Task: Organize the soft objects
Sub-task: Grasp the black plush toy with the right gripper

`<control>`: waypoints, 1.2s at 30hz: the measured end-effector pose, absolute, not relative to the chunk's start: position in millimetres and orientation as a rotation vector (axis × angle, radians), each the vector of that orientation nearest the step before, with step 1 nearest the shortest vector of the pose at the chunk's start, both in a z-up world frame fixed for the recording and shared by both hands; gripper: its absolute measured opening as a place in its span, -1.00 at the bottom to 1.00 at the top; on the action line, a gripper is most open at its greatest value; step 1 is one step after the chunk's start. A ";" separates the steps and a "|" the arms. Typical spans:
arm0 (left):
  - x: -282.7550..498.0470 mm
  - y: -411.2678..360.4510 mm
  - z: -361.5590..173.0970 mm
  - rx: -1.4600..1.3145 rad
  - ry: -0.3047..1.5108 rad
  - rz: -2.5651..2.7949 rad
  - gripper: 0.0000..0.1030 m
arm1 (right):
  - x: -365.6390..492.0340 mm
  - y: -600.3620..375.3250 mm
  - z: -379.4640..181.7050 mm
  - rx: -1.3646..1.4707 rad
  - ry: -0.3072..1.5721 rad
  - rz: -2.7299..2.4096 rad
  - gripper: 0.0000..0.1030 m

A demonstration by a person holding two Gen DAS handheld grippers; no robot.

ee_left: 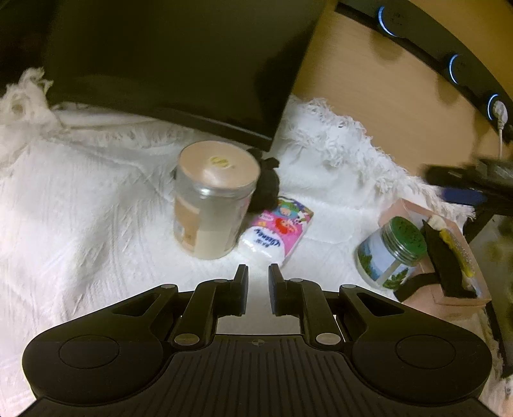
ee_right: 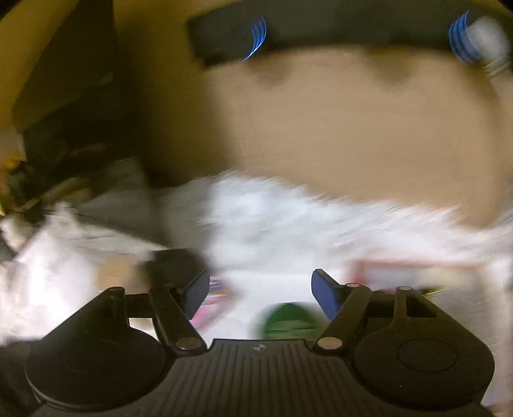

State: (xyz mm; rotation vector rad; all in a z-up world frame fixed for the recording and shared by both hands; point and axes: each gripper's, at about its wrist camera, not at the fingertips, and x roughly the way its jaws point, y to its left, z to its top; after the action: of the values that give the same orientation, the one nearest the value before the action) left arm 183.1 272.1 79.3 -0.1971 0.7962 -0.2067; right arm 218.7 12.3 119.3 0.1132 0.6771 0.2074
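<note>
Left gripper [ee_left: 258, 272]: fingers narrowly parted, empty, just short of the tissue pack [ee_left: 277, 235] lying beside the beige-lidded jar [ee_left: 213, 199]. Right gripper [ee_right: 260, 288]: spread wide, empty, view blurred. Advise pinching the pack's near end, clear of the jar.

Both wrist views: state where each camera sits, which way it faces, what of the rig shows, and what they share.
Left wrist: behind the left gripper, angled down over the white blanket at the beige-lidded jar and tissue pack; its narrowly parted black fingers show.
Right wrist: behind the right gripper, facing the wooden wall, heavily motion-blurred; its wide-apart blue-padded fingers show.
Shared: the blanket, the green-lidded jar, the wall's black strip with blue rings.
</note>
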 end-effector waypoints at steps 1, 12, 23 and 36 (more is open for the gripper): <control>183.0 276.1 78.1 -0.204 0.801 -0.210 -0.71 | 230.8 21.6 110.5 0.145 0.710 0.237 0.38; 176.1 320.3 55.2 -0.244 0.876 -0.288 -0.71 | 347.0 95.1 17.5 0.335 0.935 0.292 0.44; 170.3 336.6 51.3 -0.220 0.918 -0.302 -0.71 | 363.1 90.7 -2.5 0.540 0.956 0.355 0.60; 165.1 329.2 59.8 -0.173 0.918 -0.318 -0.71 | 347.9 68.9 18.4 0.408 0.922 0.273 0.37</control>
State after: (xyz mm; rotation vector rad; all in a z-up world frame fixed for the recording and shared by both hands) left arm 165.1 329.2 59.8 -0.1733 0.9184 -0.3177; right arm 347.9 68.9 18.4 0.4081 0.9218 0.2734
